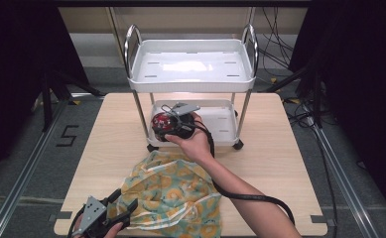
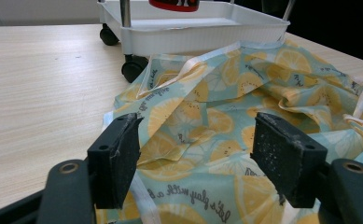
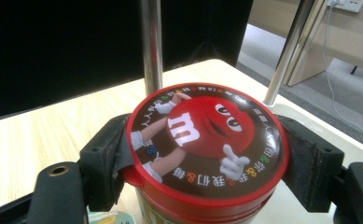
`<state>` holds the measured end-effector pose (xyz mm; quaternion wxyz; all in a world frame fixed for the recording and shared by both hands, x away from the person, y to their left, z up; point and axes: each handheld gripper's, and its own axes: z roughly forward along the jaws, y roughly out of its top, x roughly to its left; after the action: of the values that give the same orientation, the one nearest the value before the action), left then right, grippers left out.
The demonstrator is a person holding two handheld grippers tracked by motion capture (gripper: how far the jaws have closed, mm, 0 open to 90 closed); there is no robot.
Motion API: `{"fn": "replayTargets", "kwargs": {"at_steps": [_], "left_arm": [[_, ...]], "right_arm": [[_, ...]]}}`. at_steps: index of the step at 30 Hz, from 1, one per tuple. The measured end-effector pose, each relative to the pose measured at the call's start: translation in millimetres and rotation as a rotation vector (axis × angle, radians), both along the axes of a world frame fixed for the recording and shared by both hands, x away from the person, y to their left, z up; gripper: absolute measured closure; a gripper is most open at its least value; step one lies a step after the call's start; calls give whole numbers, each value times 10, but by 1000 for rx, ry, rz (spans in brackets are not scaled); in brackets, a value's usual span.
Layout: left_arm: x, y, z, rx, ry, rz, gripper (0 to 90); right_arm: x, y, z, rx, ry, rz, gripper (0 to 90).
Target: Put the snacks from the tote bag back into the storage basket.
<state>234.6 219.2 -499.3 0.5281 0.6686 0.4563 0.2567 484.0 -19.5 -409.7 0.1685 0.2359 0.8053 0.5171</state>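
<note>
Two grippers at a wooden table [image 1: 106, 129]. Right gripper [image 1: 169, 124], clamped on a candy tub [image 3: 207, 154] just under its red lid [image 3: 202, 135], holding it upright at the lower shelf [image 1: 220, 121] of a small white cart [image 1: 190, 74]; whether set down or held just above, impossible to tell. Long axis vertical, lid facing up. Probably light, stiff and smooth-walled, so likely slippery; best gripped below the lid's rim, as here. Left gripper [image 1: 112, 213] near the table's front edge, jaws apart, empty, over a soft lemon-print cloth [image 2: 244, 112] lying crumpled beside the cart's wheel [image 2: 133, 70].
</note>
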Motion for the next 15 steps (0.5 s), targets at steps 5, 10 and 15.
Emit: {"fn": "replayTargets", "kwargs": {"at_steps": [5, 10, 15], "left_arm": [[0, -1, 1, 1, -2, -1, 312], [5, -4, -2, -6, -10, -5, 312], [0, -4, 1, 0, -4, -2, 312]], "right_arm": [[24, -10, -5, -4, -1, -8, 266], [44, -8, -4, 7, 18, -21, 266], [64, 5, -15, 2, 26, -12, 266]]}}
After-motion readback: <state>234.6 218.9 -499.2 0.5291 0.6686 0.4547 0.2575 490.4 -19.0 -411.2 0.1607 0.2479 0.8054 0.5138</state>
